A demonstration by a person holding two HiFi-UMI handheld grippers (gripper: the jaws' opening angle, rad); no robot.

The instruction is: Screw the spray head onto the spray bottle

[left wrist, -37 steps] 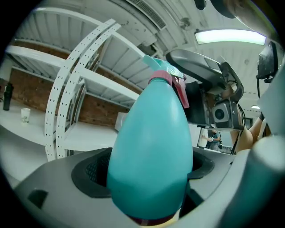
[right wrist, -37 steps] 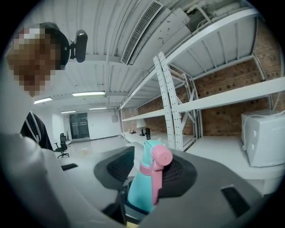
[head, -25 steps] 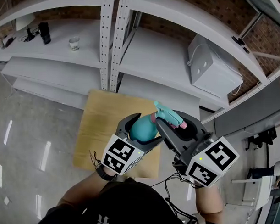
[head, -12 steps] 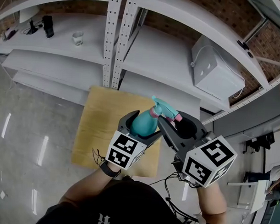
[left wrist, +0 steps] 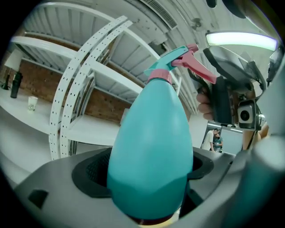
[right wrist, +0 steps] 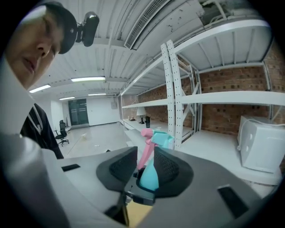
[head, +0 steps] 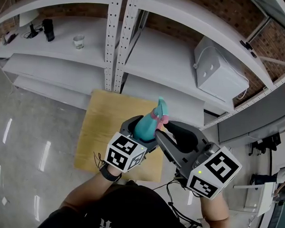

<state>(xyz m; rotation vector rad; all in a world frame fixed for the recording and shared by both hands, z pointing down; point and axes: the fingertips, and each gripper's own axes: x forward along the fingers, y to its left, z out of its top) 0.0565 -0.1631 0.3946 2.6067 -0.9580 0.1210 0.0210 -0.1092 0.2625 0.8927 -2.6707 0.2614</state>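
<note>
A teal egg-shaped spray bottle (head: pixel 145 126) is held above the wooden table, with my left gripper (head: pixel 141 132) shut round its body (left wrist: pixel 149 151). Its teal spray head (head: pixel 161 108) with a pink collar and trigger (left wrist: pixel 196 67) sits on the neck and points away from me. My right gripper (head: pixel 162 127) comes in from the right at the neck. Its jaws have just been closing, and in the right gripper view the pink trigger (right wrist: pixel 146 149) and head (right wrist: pixel 160 139) stand between the pads, pressed from both sides. The bottle's base is hidden.
Below the bottle lies a small wooden table (head: pixel 102 128). Behind it runs white metal shelving (head: pixel 113 44) with a white box-shaped device (head: pixel 218 67), a cup (head: pixel 78 41) and a dark object (head: pixel 48 29). Polished floor (head: pixel 24 144) lies to the left.
The spray head has swung from pointing right to pointing away from me. My right gripper has shifted left, closer to the bottle's neck. The left gripper keeps its hold.
</note>
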